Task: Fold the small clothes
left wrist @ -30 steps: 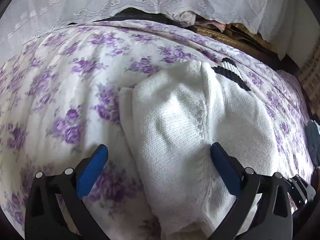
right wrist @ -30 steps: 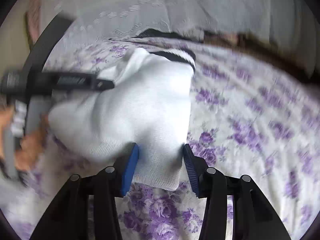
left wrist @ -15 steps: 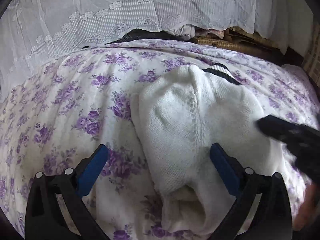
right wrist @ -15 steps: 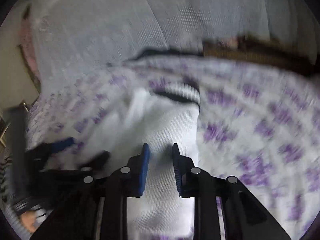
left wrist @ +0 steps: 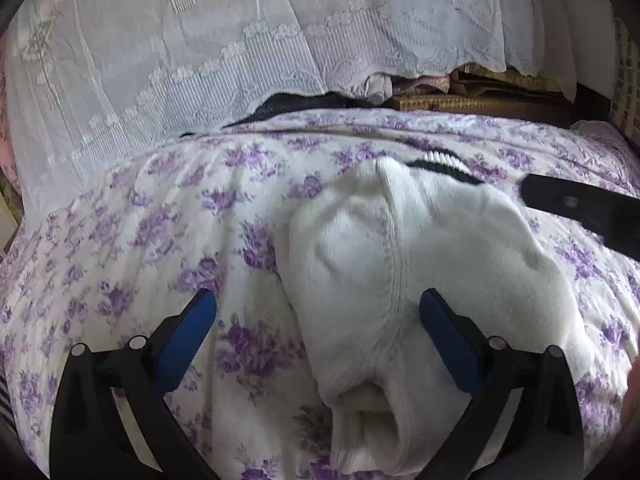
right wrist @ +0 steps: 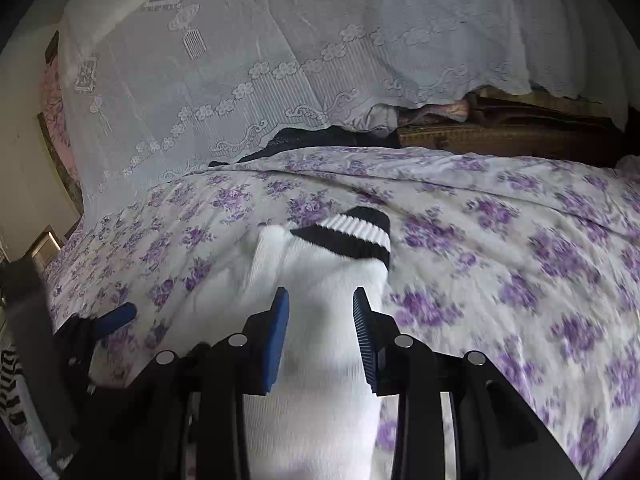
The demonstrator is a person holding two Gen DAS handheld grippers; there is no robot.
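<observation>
A white sock (right wrist: 320,300) lies on the floral bedspread (right wrist: 520,260). The right gripper (right wrist: 320,320), just reopening slightly, straddles it loosely; the left gripper (left wrist: 316,320) gapes wide, empty. Snagged knit could undo the fold.

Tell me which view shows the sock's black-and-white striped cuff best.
The right wrist view: the striped cuff faces the camera, bands distinct. The left wrist view shows only a thin sliver beyond the white sock.

Sock (left wrist: 400,280): white knit cloth, soft, fuzzy, ribbed black-and-white cuff (right wrist: 356,232). Bedspread (left wrist: 140,248): matt printed cotton-like cloth, purple flowers, lightly creased. Curtain (left wrist: 240,40): thin white lace, sheer. Left tool (left wrist: 316,340): matt black plastic, blue pads (left wrist: 184,344) smooth, rubbery. Right tool (right wrist: 320,332): same, one pad ridged; small shiny metal pins. Basket (right wrist: 480,136): rough woven wicker.
</observation>
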